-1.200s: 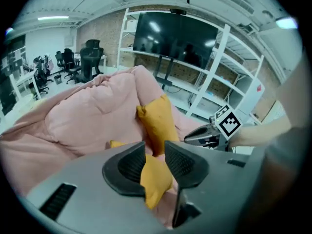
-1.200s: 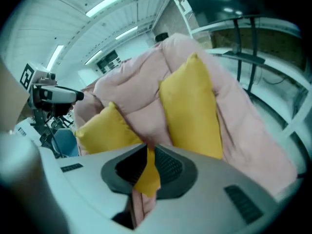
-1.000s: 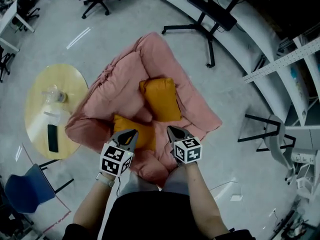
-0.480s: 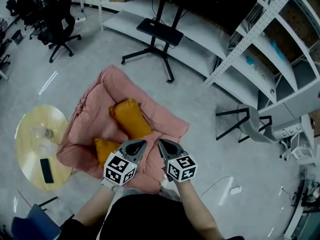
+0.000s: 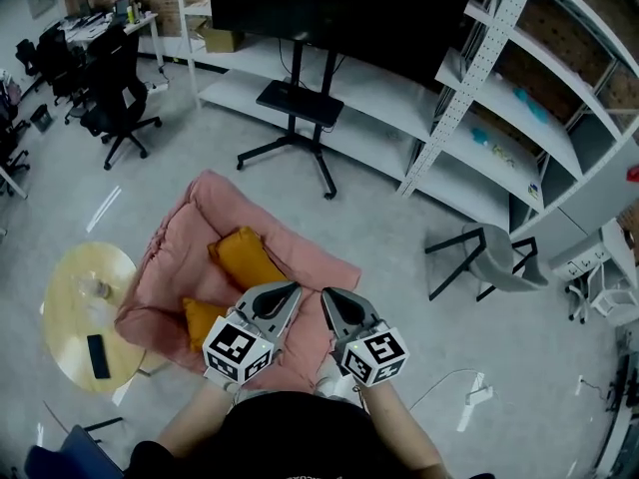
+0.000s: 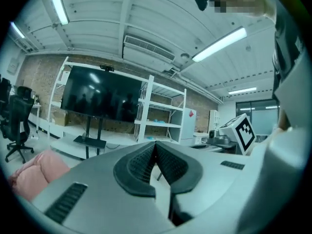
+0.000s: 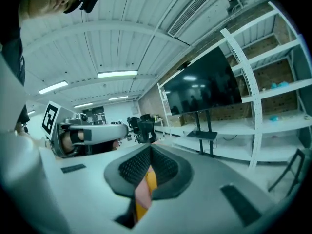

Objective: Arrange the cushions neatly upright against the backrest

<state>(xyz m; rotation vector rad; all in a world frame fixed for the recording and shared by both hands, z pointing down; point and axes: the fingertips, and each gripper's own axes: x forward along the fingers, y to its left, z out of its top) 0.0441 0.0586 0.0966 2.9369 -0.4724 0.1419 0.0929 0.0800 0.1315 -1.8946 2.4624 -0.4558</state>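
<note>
A pink floor sofa (image 5: 180, 238) lies on the grey floor, left of centre in the head view. One orange cushion (image 5: 243, 257) leans against its backrest. A second orange cushion (image 5: 198, 319) sits lower left, partly hidden behind my left gripper's marker cube. My left gripper (image 5: 289, 291) and right gripper (image 5: 329, 296) are held side by side, high above the sofa's near edge. Both are shut with nothing between the pads. The left gripper view looks level past the left gripper (image 6: 155, 144), with a pink corner of the sofa (image 6: 33, 172) at its left. In the right gripper view, slivers of orange cushion (image 7: 151, 179) show behind the right gripper (image 7: 149, 148).
A round yellow table (image 5: 55, 312) with a black handset (image 5: 97, 355) and a clear glass item (image 5: 96, 289) stands left of the sofa. Behind are a large screen on a stand (image 5: 300, 98), white shelving (image 5: 499, 118), a grey chair (image 5: 491, 262) and black office chairs (image 5: 115, 98).
Both grippers have risen away from the sofa and now point nearly level. The head view has swung up, so the sofa looks smaller and the screen and shelves appear.
</note>
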